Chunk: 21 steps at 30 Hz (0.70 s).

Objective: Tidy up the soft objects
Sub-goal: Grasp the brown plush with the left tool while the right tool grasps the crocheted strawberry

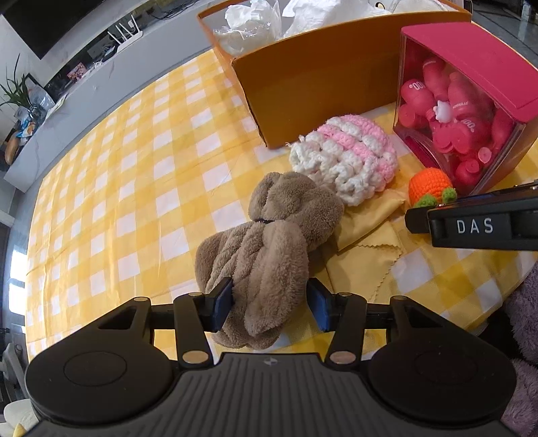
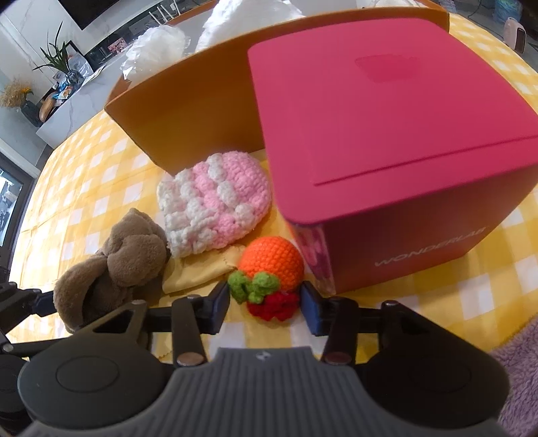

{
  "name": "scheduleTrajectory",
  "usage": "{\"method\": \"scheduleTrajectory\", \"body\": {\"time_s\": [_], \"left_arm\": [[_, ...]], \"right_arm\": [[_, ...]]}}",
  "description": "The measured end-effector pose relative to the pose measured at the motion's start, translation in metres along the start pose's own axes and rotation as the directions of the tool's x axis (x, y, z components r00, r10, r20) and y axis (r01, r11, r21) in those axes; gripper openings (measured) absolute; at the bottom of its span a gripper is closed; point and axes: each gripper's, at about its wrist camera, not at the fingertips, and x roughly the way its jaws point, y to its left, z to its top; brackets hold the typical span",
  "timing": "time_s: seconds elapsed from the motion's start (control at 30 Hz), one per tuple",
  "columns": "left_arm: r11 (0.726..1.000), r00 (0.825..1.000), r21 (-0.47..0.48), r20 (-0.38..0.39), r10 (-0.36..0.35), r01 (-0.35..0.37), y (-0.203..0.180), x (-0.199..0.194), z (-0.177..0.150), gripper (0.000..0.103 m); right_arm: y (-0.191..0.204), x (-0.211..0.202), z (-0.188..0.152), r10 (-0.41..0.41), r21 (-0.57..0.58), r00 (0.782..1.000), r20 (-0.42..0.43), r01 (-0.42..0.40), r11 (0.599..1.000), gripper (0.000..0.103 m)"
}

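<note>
Your left hand-held gripper [image 1: 269, 304] has its two blue pads spread around the near end of the brown fleecy bundle tied at the middle [image 1: 272, 242]; the left pad [image 1: 222, 304] presses into the fleece, while the right pad sits just beside it, so whether you actually grip it is hard to tell from this angle. The bundle lies on the yellow-and-white checked worktop [image 1: 117, 188], its far end touching the pink-and-white crocheted round pad [image 1: 346, 158]. Under both lies a yellow pinked-edge cloth [image 1: 363, 255]. Your right hand-held gripper [image 2: 265, 304] is open, its pads flanking the orange crocheted ball with green leaves [image 2: 274, 259] and a red crocheted piece [image 2: 275, 306] just below it, neither pad clearly touching. The ball rests against the corner of the crimson-lidded clear box of pink bottles [image 1: 464, 111], which stands beside the open orange cardboard box [image 1: 312, 84] holding white plastic wrapping [image 1: 248, 27]. The crocheted pad lies at the foot of the orange box.
</note>
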Motion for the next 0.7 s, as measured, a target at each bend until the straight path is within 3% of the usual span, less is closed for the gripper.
{"method": "scheduleTrajectory", "body": {"time_s": [0.1, 0.17, 0.4, 0.7], "left_arm": [[1.0, 1.0, -0.012, 0.001, 0.003, -0.003, 0.001, -0.001, 0.0, 0.037], [0.999, 1.0, -0.04, 0.024, -0.013, 0.014, 0.004, -0.006, -0.001, 0.032], [0.986, 0.994, -0.151, 0.099, -0.052, 0.067, 0.012, -0.039, -0.005, 0.03], [0.947, 0.973, -0.266, 0.192, -0.13, 0.179, 0.009, -0.089, -0.022, 0.03]], "right_arm": [[-0.003, 0.0, -0.001, 0.009, -0.009, 1.0, 0.002, -0.009, 1.0, 0.042], [-0.004, -0.002, -0.001, 0.016, -0.023, 1.0, -0.004, -0.016, 1.0, 0.042], [-0.002, -0.015, -0.008, 0.051, -0.087, 0.999, -0.014, -0.052, 0.995, 0.041], [0.002, -0.038, -0.02, 0.1, -0.189, 0.995, -0.024, -0.102, 0.977, 0.041]]}}
